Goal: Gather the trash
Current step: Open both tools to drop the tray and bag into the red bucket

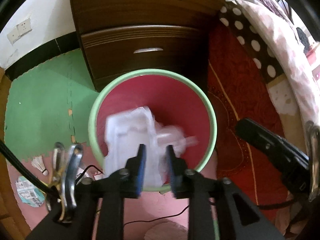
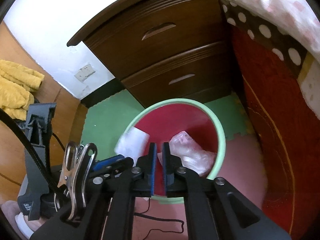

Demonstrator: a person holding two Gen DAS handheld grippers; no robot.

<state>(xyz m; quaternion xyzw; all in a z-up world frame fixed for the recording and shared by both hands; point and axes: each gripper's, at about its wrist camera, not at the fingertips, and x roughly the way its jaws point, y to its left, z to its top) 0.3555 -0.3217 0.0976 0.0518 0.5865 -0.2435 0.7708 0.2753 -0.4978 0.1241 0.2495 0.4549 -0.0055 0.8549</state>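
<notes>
A red bin with a pale green rim [image 1: 211, 108] [image 2: 220, 132] stands on the floor before a dark wooden nightstand. My left gripper [image 1: 154, 152] hangs over its near rim with jaws apart; a blurred clear plastic bag [image 1: 130, 132] lies between and beyond the fingers, over the bin's mouth. Whether the pads still touch it is unclear. In the right wrist view the same bag shows as a white blur [image 2: 133, 142] at the bin's left rim. My right gripper [image 2: 159, 150] sits above the bin's near rim, jaws nearly together with a narrow gap, empty. A crumpled pinkish plastic wrapper [image 2: 192, 152] lies inside the bin.
The nightstand [image 1: 144, 40] is right behind the bin. A bed with a red cover [image 1: 240, 100] and polka-dot sheet is on the right. On the pink and green floor mats at left lie a shuttlecock [image 1: 41, 163] and a printed paper scrap [image 1: 29, 194]. A thin black wire [image 2: 160, 226] runs near me.
</notes>
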